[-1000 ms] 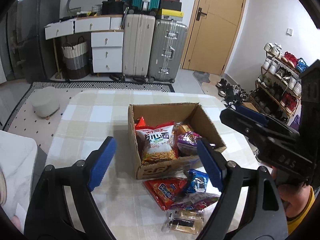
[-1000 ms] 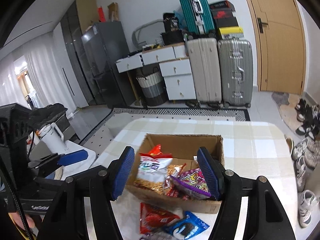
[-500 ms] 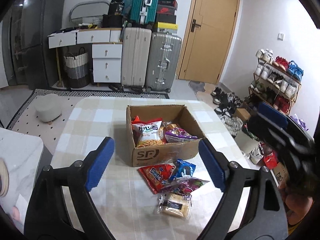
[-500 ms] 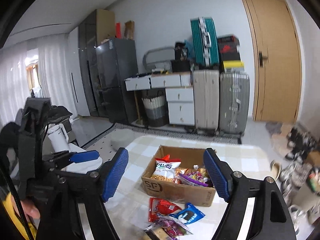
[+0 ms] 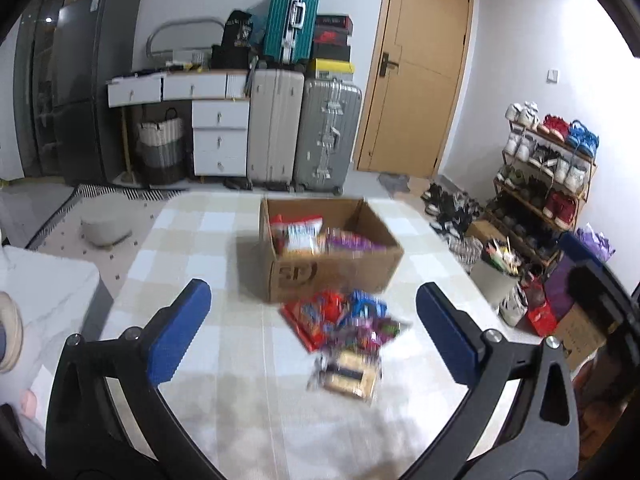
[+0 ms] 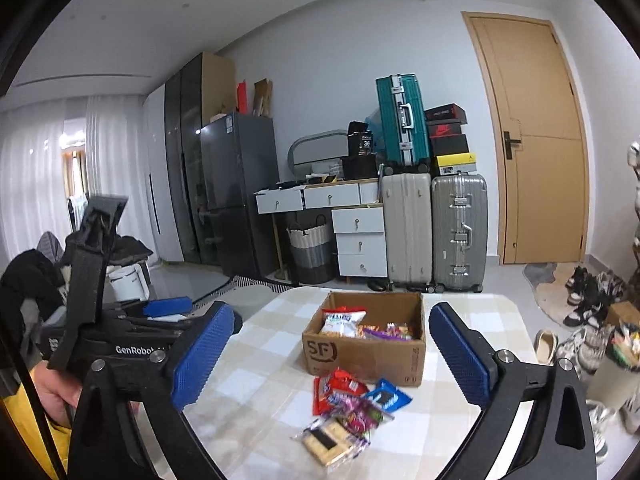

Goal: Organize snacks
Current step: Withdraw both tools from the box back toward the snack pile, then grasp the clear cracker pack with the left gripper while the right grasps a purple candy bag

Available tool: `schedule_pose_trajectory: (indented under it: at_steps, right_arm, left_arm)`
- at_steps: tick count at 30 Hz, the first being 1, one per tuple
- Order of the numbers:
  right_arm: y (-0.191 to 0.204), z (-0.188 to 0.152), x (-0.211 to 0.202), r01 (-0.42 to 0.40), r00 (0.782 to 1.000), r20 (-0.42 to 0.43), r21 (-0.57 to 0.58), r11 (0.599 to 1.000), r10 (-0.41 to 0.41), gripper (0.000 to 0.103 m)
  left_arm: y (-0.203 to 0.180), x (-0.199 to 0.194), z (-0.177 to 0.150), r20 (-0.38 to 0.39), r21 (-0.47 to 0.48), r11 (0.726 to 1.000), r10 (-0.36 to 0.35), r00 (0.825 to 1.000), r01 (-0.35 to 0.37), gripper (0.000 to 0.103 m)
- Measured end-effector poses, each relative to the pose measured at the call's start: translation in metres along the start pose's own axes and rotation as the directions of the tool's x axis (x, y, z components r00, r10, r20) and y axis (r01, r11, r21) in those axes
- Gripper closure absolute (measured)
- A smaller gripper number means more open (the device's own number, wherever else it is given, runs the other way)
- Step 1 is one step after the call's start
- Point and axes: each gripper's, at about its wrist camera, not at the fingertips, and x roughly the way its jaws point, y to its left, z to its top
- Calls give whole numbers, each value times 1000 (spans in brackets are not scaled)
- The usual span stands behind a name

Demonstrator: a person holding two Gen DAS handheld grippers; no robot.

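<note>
An open cardboard box [image 5: 332, 272] [image 6: 364, 354] with several snack bags inside stands on the checked table [image 5: 208, 352]. In front of it lie a red packet [image 6: 336, 390], a blue packet [image 6: 386, 396], a purple packet [image 6: 362, 416] and a clear cracker pack [image 5: 350, 376] [image 6: 326, 442]. My left gripper [image 5: 312, 328] is open and empty, well back from the pile. My right gripper [image 6: 330, 356] is open and empty, held above and behind the pile. The left gripper also shows at the left of the right wrist view [image 6: 166, 308].
Suitcases [image 5: 300, 136] and a white drawer desk [image 5: 218, 136] stand by the far wall beside a wooden door [image 5: 416, 76]. A shoe rack [image 5: 548, 184] and a bin [image 5: 494, 276] stand right of the table. A white marble surface [image 5: 44, 292] lies to the left.
Both grippers have pulled back and up from the box, which now looks smaller and farther. Both stay open and empty. The snacks have not moved.
</note>
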Motion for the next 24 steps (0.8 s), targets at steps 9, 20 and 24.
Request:
schedule_pose_trajectory:
  at_steps: [9, 20, 24]
  right_arm:
    - [-34, -47, 1, 27, 997, -73, 84, 996, -21, 1]
    - [-71, -81, 24, 44, 989, -149, 183, 982, -17, 1]
    - [-81, -92, 32, 52, 984, -177, 211, 976, -15, 1]
  left_arm:
    - [-6, 53, -72, -182, 53, 997, -37, 983, 48, 0]
    - [-38, 164, -109, -396, 128, 988, -28, 918, 85, 0]
    - [-44, 193, -117, -438, 131, 988, -21, 899, 87, 0]
